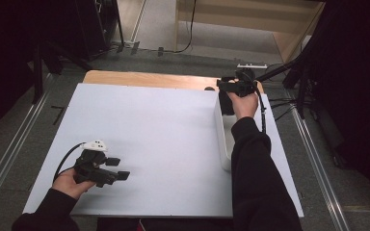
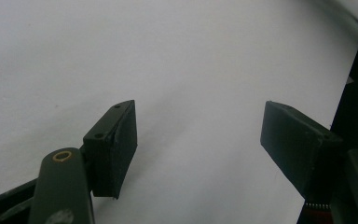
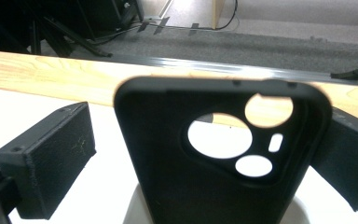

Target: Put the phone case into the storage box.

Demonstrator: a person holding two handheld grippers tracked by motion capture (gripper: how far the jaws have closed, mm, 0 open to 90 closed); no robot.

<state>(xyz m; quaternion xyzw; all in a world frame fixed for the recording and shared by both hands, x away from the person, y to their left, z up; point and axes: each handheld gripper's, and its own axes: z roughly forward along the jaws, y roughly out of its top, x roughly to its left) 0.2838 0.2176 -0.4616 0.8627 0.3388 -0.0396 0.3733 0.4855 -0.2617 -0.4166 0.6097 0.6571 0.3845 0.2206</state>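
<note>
A black phone case (image 3: pixel 214 177) with round camera cut-outs stands upright in the far end of a white tray (image 1: pixel 225 144), where it shows as a dark shape (image 1: pixel 226 104). My right gripper (image 3: pixel 209 135) is open around it. Its left finger (image 3: pixel 51 158) stands a small gap off the case's edge, and its right finger (image 3: pixel 349 154) is partly hidden behind the other edge. From above, that gripper (image 1: pixel 237 86) hangs over the tray's far end. My left gripper (image 1: pixel 118 168) is open and empty near the front left, with its fingers (image 2: pixel 114 144) over the bare white board (image 2: pixel 191 60).
The white board (image 1: pixel 149 130) covers most of a wooden table, whose bare edge (image 1: pixel 144 78) runs along the far side. The long white tray lies along the board's right side. Cables and stand legs (image 1: pixel 289 77) cross the grey floor beyond the far right corner.
</note>
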